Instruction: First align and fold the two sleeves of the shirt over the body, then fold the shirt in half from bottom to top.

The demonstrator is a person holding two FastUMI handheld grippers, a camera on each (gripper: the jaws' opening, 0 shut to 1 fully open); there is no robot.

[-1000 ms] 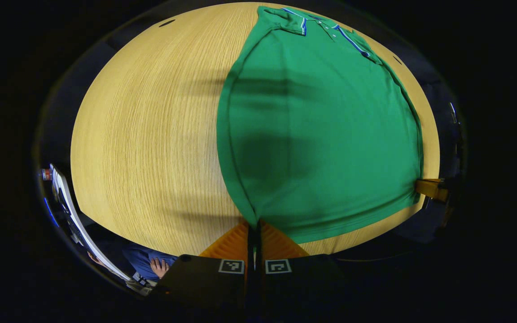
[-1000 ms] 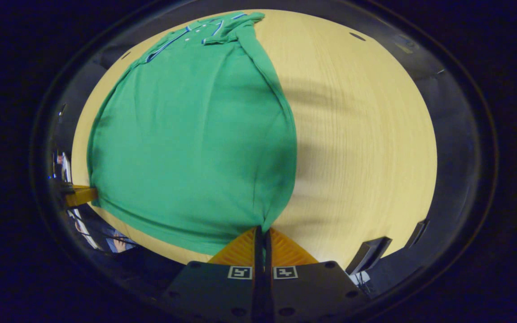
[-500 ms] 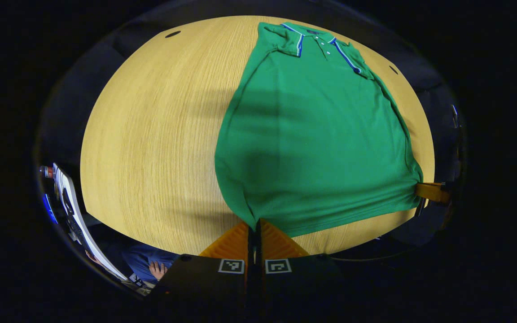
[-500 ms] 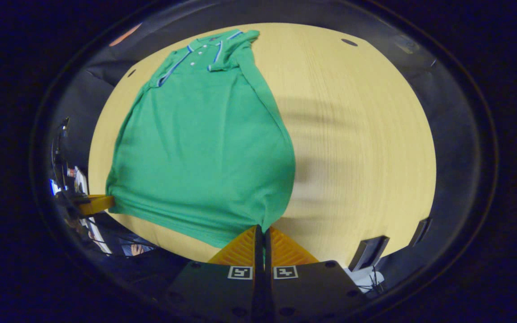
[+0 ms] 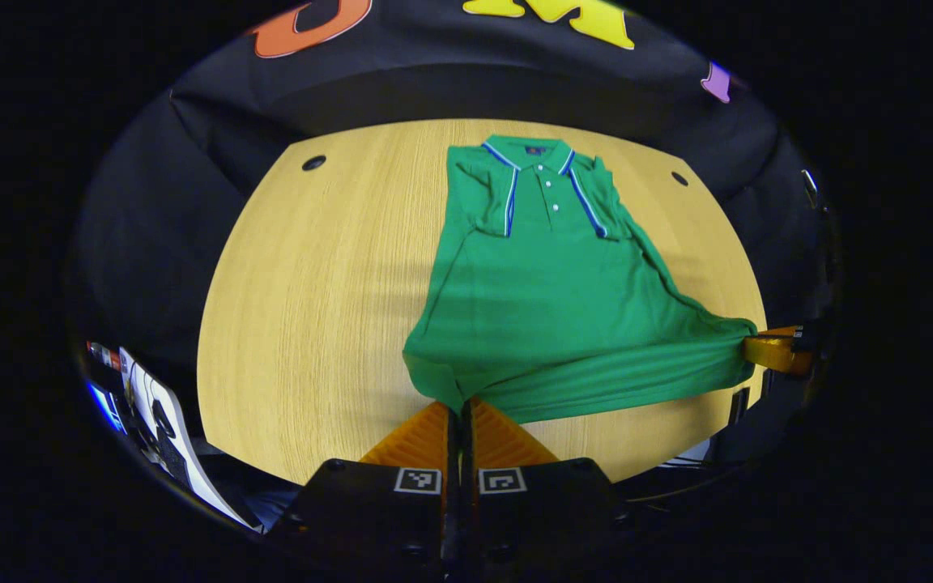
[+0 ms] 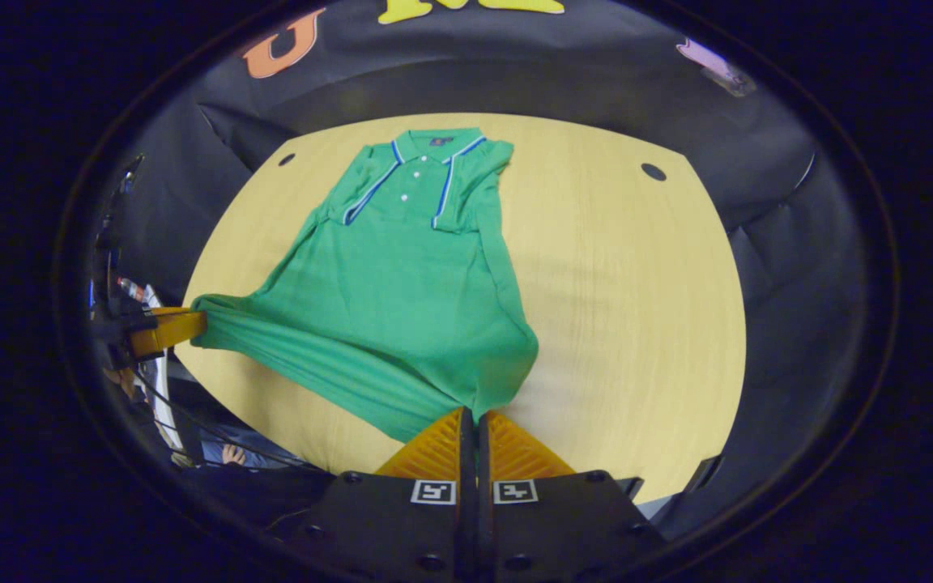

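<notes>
the short-sleeved knit polo shirt (image 5: 551, 316) was a solid bright green, no print across its body. its collar (image 5: 542, 152) carried thin blue and white striped edging, the same trim ran down the folded sleeve cuffs, and small pale buttons (image 6: 407, 180) dotted the placket. the rounded wooden table (image 5: 313, 300) showed pale yellow with fine straight grain lines and two small dark holes near its far edge.

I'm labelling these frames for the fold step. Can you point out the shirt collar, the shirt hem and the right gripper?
shirt collar (image 5: 546, 151): left gripper view, collar's back band.
shirt hem (image 5: 596, 397): left gripper view, lifted bottom edge.
right gripper (image 6: 470, 414): right gripper view, between its fingertips.
</notes>
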